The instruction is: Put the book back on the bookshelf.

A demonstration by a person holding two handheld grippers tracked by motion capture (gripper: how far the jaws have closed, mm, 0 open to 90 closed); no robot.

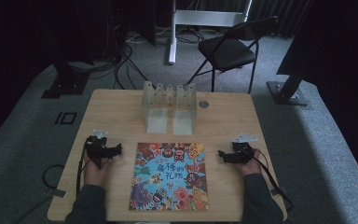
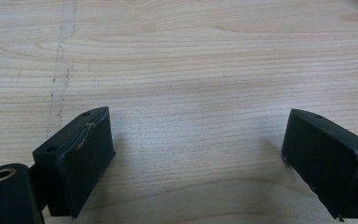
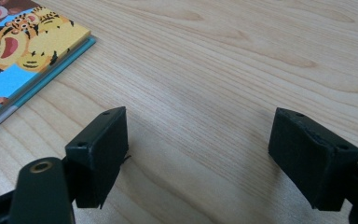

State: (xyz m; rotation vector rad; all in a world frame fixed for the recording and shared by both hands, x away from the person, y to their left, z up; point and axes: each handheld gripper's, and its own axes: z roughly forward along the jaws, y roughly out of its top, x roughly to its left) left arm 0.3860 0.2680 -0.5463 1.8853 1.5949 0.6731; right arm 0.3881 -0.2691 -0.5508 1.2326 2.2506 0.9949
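Observation:
A colourful picture book (image 1: 170, 176) lies flat in the middle of the wooden table (image 1: 121, 112), its cover full of cartoon animals. My left gripper (image 1: 117, 150) rests on the table left of the book, held by a hand, open with nothing between the jaws. In the left gripper view the open gripper (image 2: 196, 154) looks down on bare wood. My right gripper (image 1: 222, 155) rests right of the book, also open and empty. The right gripper view has its gripper (image 3: 198, 151) over bare wood, with the book's corner (image 3: 23, 51) at upper left.
A clear plastic rack (image 1: 169, 106) with several upright dividers stands behind the book near the table's far edge. A small round disc (image 1: 203, 104) is set in the tabletop beside it. A black folding chair (image 1: 230, 49) stands on the floor beyond the table.

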